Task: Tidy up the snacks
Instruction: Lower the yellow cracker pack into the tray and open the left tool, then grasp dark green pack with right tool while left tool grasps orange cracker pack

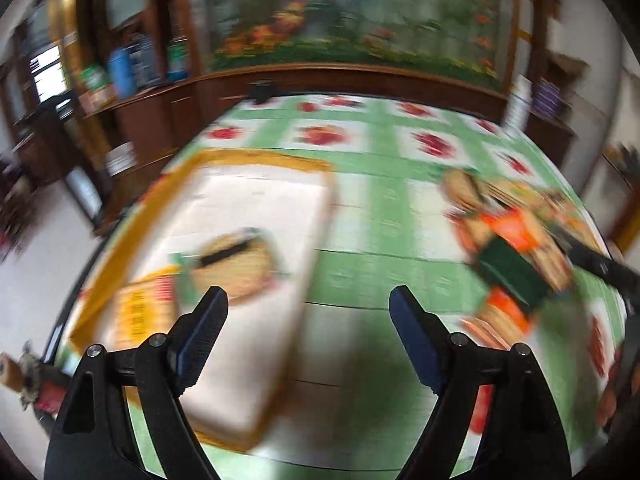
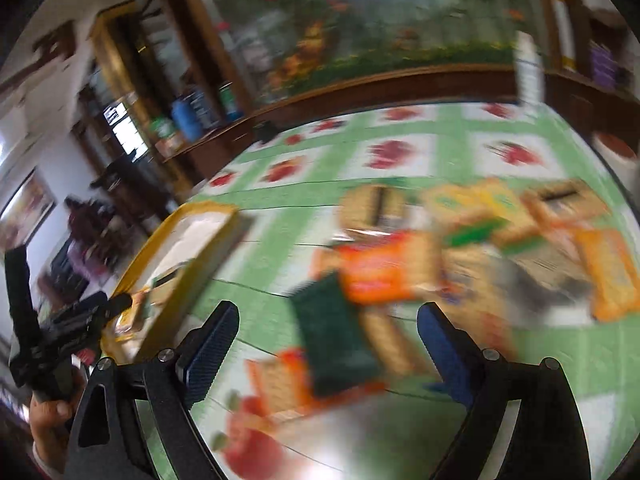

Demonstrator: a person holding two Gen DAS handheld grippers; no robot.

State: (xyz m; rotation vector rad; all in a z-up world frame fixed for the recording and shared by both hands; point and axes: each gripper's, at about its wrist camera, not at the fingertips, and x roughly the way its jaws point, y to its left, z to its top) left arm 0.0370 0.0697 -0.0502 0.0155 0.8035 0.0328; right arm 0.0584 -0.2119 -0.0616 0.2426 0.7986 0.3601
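Observation:
Both views are motion-blurred. A yellow-rimmed white tray [image 1: 256, 160] lies on the left of the table and holds a tan cracker packet [image 1: 236, 264] and a yellow packet [image 1: 138, 314]. My left gripper [image 1: 308, 300] is open and empty, above the tray's right edge. A pile of snack packets [image 1: 516, 248] lies to the right. In the right wrist view my right gripper [image 2: 328, 320] is open and empty, just above a dark green packet [image 2: 336, 344] and an orange packet [image 2: 384, 268] of the pile. The tray [image 2: 176, 220] shows at left.
The table wears a green-and-white cloth with red fruit prints [image 1: 384, 208]. A wooden cabinet with a floral panel [image 1: 352, 20] stands behind it, with bottles [image 1: 120, 68] on a shelf at left. The other hand-held gripper [image 2: 60, 332] shows at the left edge of the right wrist view.

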